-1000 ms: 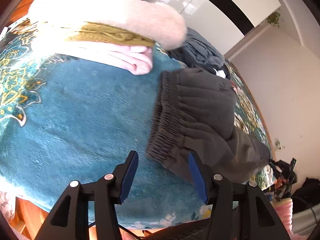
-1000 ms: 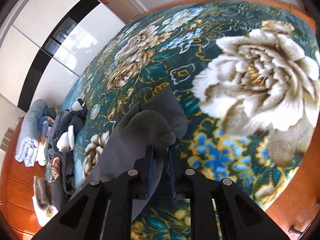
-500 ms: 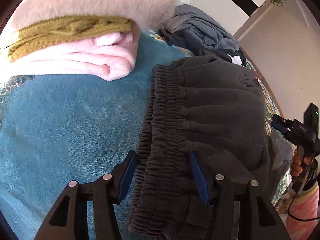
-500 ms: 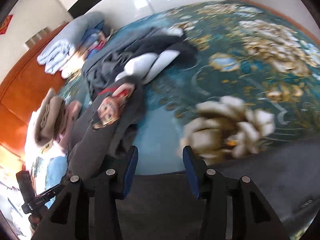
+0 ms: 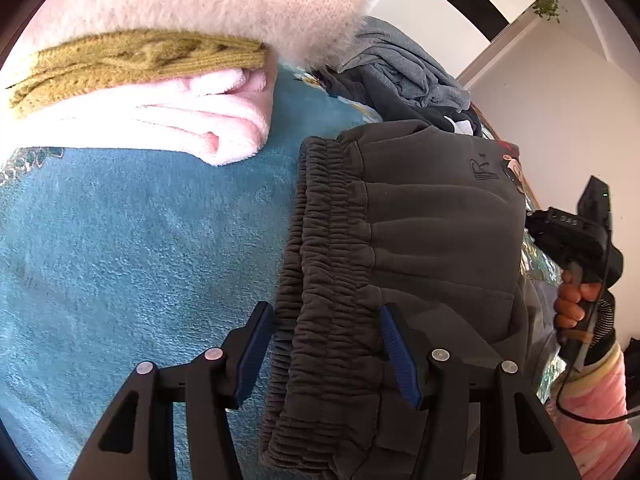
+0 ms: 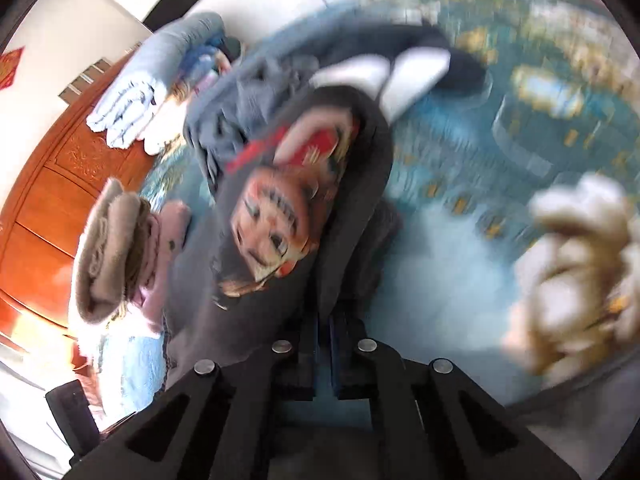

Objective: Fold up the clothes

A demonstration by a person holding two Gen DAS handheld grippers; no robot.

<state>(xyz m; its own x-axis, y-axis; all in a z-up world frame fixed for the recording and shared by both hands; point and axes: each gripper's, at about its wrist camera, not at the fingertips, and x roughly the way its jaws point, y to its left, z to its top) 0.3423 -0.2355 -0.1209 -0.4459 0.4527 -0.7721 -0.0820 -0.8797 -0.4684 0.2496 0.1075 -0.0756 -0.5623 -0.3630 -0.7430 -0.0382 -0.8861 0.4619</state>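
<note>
Left wrist view: left hand-held gripper (image 5: 326,344) spread, straddling the elastic waistband of dark grey trousers (image 5: 420,240) on the bed (image 5: 120,260), not yet pinched. Right hand-held gripper (image 6: 324,344) pressed together, nothing visibly between. Folded stack (image 5: 160,80) done; unfolded pile (image 6: 256,92) remains.

From my left wrist camera, the folded trousers (image 5: 400,240) lie on the blanket (image 5: 120,260), their waistband between my left gripper (image 5: 326,344) fingers. A stack of folded clothes (image 5: 168,92) sits to the upper left, just beside the trousers. A heap of unfolded clothes (image 5: 400,68) lies behind them. The right hand (image 5: 576,300) is at the right edge. From my right wrist camera, a printed top (image 6: 280,208) lies ahead of my right gripper (image 6: 324,344), the stack (image 6: 116,256) to its left.
</note>
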